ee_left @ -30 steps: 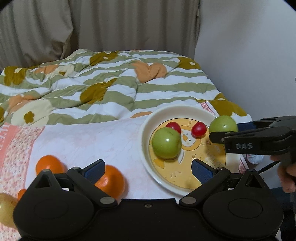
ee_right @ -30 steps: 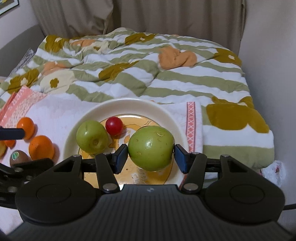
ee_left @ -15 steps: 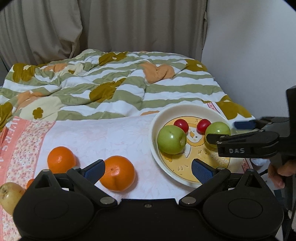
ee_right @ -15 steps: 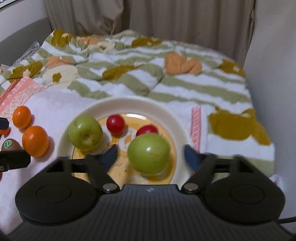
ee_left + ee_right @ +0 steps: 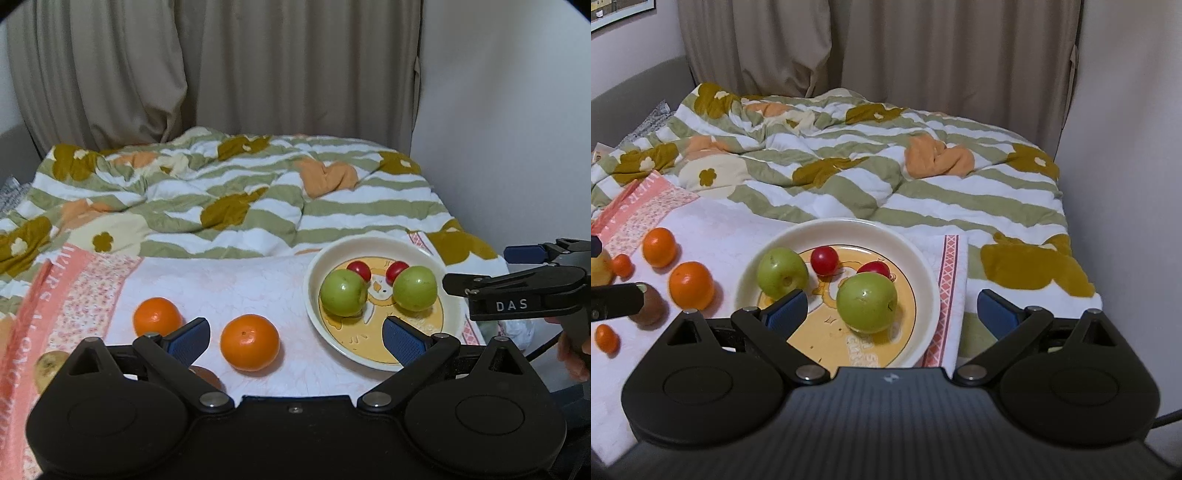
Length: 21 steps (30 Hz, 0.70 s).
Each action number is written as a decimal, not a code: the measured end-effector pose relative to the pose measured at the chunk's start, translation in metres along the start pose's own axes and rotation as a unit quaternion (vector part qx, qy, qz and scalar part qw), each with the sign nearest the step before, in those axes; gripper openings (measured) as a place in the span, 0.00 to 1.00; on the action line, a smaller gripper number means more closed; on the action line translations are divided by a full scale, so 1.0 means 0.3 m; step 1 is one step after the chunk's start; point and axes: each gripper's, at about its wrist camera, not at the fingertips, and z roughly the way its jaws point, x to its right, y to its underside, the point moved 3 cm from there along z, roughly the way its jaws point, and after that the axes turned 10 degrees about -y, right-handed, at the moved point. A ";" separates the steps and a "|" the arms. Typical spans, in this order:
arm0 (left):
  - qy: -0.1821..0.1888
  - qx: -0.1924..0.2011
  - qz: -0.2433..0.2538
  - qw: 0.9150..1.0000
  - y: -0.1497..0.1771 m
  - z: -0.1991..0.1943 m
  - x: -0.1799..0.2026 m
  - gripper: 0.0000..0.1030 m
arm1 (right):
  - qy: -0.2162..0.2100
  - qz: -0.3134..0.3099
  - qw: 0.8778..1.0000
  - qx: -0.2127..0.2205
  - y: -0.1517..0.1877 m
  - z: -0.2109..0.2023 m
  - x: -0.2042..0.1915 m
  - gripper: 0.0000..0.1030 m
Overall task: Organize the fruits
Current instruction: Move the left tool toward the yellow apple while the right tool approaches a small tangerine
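The right tool (image 5: 890,314) has just been opening — its jaws stand wide and empty, the near green apple (image 5: 866,302) between them on the plate (image 5: 925,273); the left tool (image 5: 295,338) gapes too, holding nothing. Farther back lie a second apple (image 5: 782,272) and two cherry tomatoes (image 5: 824,260); oranges (image 5: 249,342) rest left on the bed.

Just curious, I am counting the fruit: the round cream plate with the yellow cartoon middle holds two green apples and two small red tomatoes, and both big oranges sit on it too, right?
Not quite. The round cream plate does hold two green apples and two small red tomatoes, but the two big oranges lie off it on the white cloth, as the right wrist view shows.
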 end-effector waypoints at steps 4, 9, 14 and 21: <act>-0.004 0.015 -0.012 1.000 0.015 -0.078 -0.019 0.99 | -0.003 0.000 1.000 0.006 0.003 -0.079 -0.022 1.00; -0.026 0.027 -0.022 0.999 0.045 -0.172 -0.066 0.99 | -0.014 0.007 1.000 0.009 0.016 -0.160 -0.059 1.00; -0.050 0.037 -0.032 0.998 0.078 -0.250 -0.155 0.99 | -0.021 0.015 1.000 0.010 0.025 -0.220 -0.114 1.00; -0.075 0.057 -0.039 0.995 0.145 -0.329 -0.335 0.99 | -0.021 0.034 0.999 0.029 0.033 -0.308 -0.236 1.00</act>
